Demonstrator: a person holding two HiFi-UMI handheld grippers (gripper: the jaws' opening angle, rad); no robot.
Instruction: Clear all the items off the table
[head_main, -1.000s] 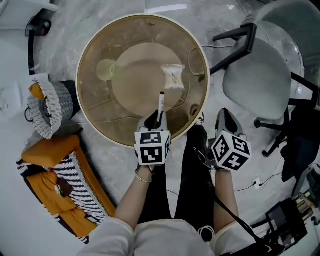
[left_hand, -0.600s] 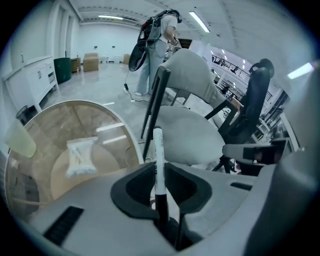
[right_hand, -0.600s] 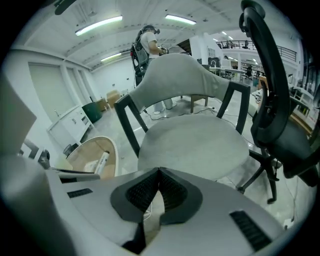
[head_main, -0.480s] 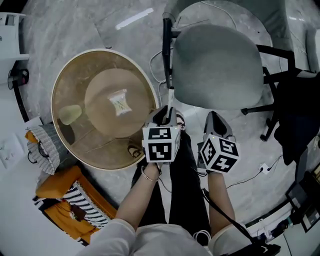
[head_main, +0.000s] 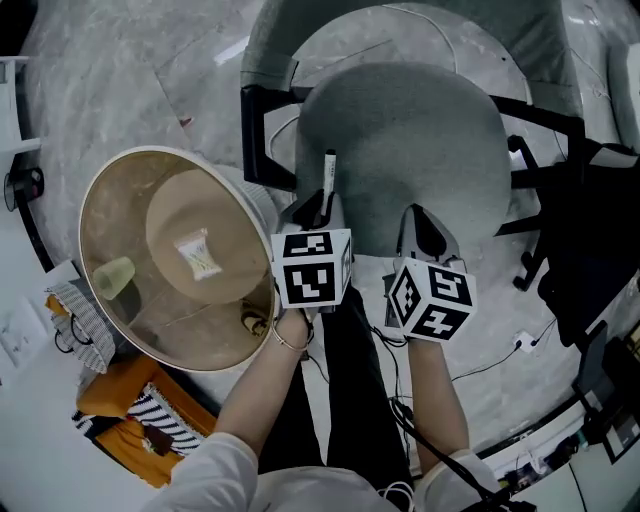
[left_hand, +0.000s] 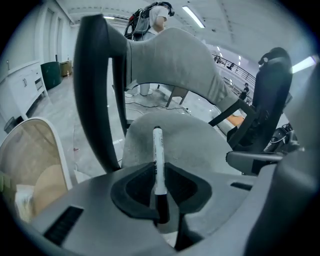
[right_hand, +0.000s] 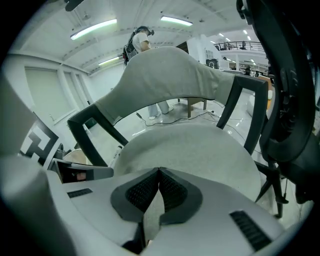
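My left gripper (head_main: 322, 207) is shut on a white marker with a black cap (head_main: 328, 176), which sticks out forward over the grey chair seat (head_main: 410, 150). In the left gripper view the marker (left_hand: 158, 155) stands upright between the pads, above the seat (left_hand: 190, 137). My right gripper (head_main: 421, 218) hangs beside it over the same seat; its fingertips (right_hand: 159, 172) meet with nothing between them. The round tan table (head_main: 110, 200) lies to the left. On it are a small clear packet (head_main: 197, 255) and a pale green object (head_main: 114, 276).
The chair's black armrest (head_main: 256, 130) stands between table and seat. A striped basket (head_main: 76, 312) and orange-and-striped cloth (head_main: 130, 415) lie on the floor at lower left. A dark chair (head_main: 590, 250) and cables sit at the right.
Both grippers have swung away from the table to above the grey chair seat. The marker stays gripped in the left one. The table now shows further left.
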